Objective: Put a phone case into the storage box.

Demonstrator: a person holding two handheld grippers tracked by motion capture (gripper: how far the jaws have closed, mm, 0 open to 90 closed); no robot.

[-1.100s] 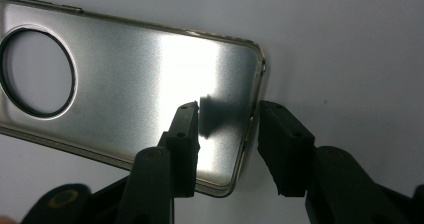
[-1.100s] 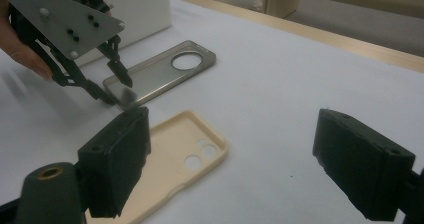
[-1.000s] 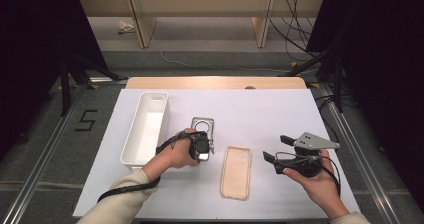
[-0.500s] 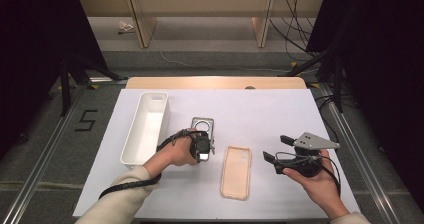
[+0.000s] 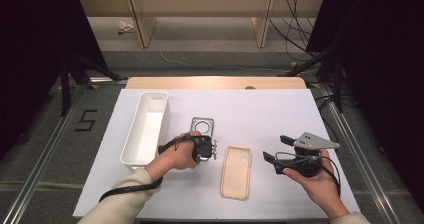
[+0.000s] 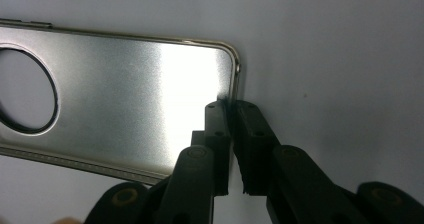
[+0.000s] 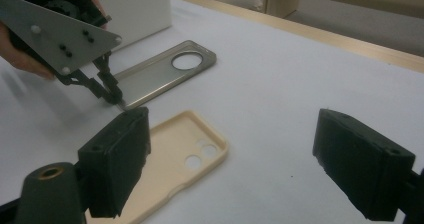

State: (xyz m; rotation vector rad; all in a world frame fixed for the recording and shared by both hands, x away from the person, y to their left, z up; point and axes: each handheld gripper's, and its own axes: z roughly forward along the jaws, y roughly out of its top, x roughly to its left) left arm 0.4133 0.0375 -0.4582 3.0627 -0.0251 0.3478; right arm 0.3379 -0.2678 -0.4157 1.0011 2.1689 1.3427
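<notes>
A silver metal phone case [image 5: 202, 128] with a round camera hole lies flat on the white mat. My left gripper [image 5: 215, 150] sits at its near right corner. In the left gripper view the jaws have just been closing, and my left gripper [image 6: 231, 106] now pinches the thin rim of the silver case [image 6: 125, 99]. A beige phone case [image 5: 236, 171] lies to the right, hollow side up. My right gripper [image 5: 274, 147] hovers open at the right, held off the mat with nothing between its fingers. The right gripper view shows the beige case [image 7: 170, 159], the silver case [image 7: 160, 74] and the left gripper [image 7: 112, 96].
A long white tray [image 5: 162, 126] stands left of the silver case, and its wall [image 7: 135, 9] appears in the right gripper view. The white mat [image 5: 260, 114] covers a wooden table. Dark stands and cables flank both sides.
</notes>
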